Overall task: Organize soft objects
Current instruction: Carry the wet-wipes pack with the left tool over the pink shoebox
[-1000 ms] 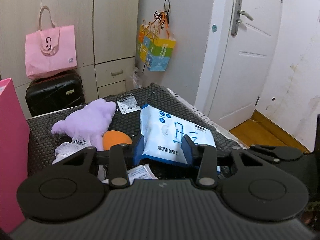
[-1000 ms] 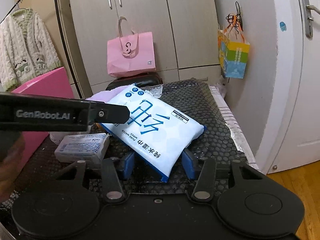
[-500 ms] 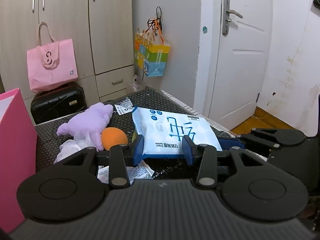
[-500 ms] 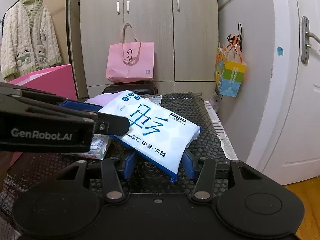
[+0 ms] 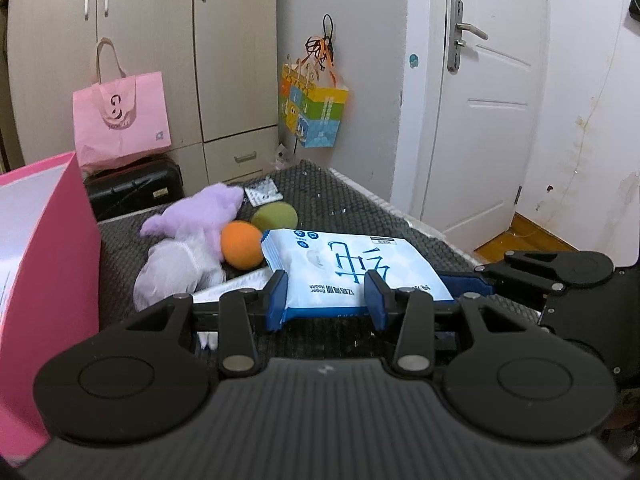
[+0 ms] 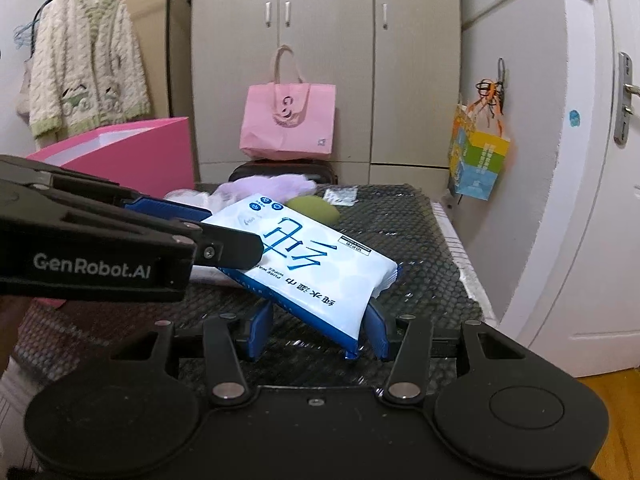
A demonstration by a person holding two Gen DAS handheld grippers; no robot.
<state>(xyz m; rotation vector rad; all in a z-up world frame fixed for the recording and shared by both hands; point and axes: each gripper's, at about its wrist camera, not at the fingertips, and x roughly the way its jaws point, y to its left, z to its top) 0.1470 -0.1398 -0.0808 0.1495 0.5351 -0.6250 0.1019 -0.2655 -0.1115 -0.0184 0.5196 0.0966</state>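
gripping wipes pack (image 6: pixel 308 256) (tilted), left gripper (image 5: pixel 326 294), right gripper (image 6: pixel 318 332), both angled downward

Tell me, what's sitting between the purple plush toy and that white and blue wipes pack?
In the left wrist view, an orange ball lies between the purple plush toy and the wipes pack, touching or nearly touching both. A green ball sits just behind it.

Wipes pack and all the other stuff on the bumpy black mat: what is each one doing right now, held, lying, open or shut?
Wipes pack: lifted, gripped at both ends.
Left gripper: shut on the wipes pack.
Right gripper: shut on the wipes pack.
Purple plush toy: lying on the mat.
Orange ball: resting against the plush.
Green ball: lying on the mat.
Pink box: open at the top.
White door: shut.
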